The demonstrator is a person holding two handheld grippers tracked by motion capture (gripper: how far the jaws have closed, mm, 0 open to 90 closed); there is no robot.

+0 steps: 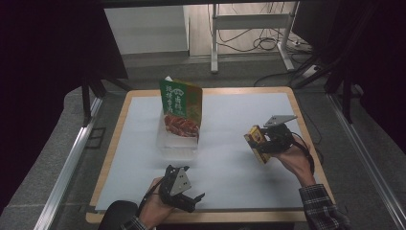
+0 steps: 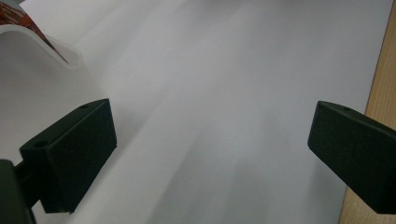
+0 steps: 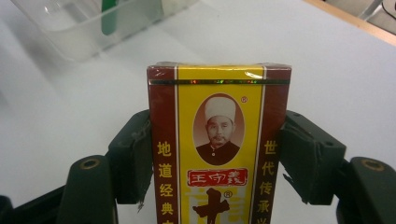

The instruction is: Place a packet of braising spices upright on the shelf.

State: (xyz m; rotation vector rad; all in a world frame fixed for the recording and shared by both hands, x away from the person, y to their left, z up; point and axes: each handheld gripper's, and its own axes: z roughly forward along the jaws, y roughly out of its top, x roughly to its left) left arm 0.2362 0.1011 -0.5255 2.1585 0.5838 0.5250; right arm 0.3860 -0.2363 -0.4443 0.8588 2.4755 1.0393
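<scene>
- A yellow and dark-red box point(image 3: 219, 144) is seen at the centre of the right gripper view, clamped by its two narrow sides between the black jaws, with its printed face turned to the camera.
- In the high view the same box point(image 1: 255, 142) is found right of centre, lifted clear of the white table sheet point(image 1: 230, 163) and tilted.
- The right gripper point(image 1: 263, 143) is closed on the box, and it is carried by a hand point(image 1: 298, 163) that enters from the lower right of the frame, with a plaid sleeve point(image 1: 321, 207) below it.
- A clear plastic container point(image 1: 176, 143) is placed on the sheet left of centre in the high view, well apart from the box; its corner is seen at the upper left of the right gripper view point(image 3: 93, 28).
- A green food pouch point(image 1: 182, 106) is stood upright in that container.
- The left gripper point(image 1: 192, 197) is held low at the bottom centre of the high view, near the table's front edge.
- In the left gripper view its jaws are spread wide, with nothing but the white sheet point(image 2: 224, 93) between them; the container's rim point(image 2: 42, 42) is caught at the upper left.
</scene>
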